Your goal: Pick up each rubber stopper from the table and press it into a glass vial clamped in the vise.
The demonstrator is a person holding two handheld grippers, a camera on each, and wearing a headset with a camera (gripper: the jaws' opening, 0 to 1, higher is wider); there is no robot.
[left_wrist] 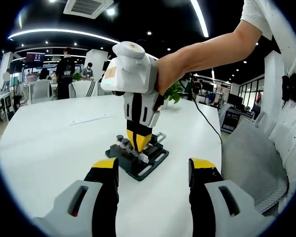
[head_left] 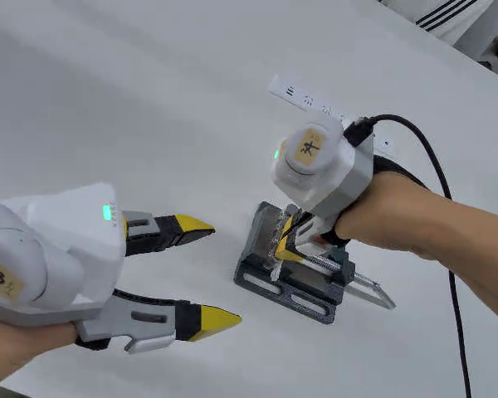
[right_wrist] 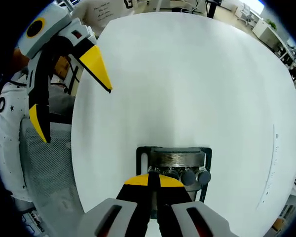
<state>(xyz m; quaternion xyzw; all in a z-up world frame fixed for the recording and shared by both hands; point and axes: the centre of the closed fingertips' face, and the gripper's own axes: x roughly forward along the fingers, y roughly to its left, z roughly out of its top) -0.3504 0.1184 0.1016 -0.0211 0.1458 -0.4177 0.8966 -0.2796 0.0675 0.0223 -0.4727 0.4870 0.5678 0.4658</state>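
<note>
A dark vise (head_left: 275, 284) (left_wrist: 151, 162) (right_wrist: 173, 157) stands on the white table and clamps a row of vials capped with grey stoppers (right_wrist: 195, 176) (left_wrist: 122, 140). My right gripper (head_left: 285, 242) (left_wrist: 138, 143) (right_wrist: 153, 180) points straight down onto that row. Its yellow tips are shut together at the left end of the row, and nothing shows between them. My left gripper (head_left: 207, 272) (left_wrist: 155, 170) (right_wrist: 78, 116) hovers open to the left of the vise, holding nothing, with its jaws aimed at the vise.
A white power strip (head_left: 305, 96) lies beyond the vise. A black cable (head_left: 427, 162) runs from the right gripper across the table. The vise handle (head_left: 372, 288) sticks out to the right. A grey chair (left_wrist: 251, 158) stands off the table edge.
</note>
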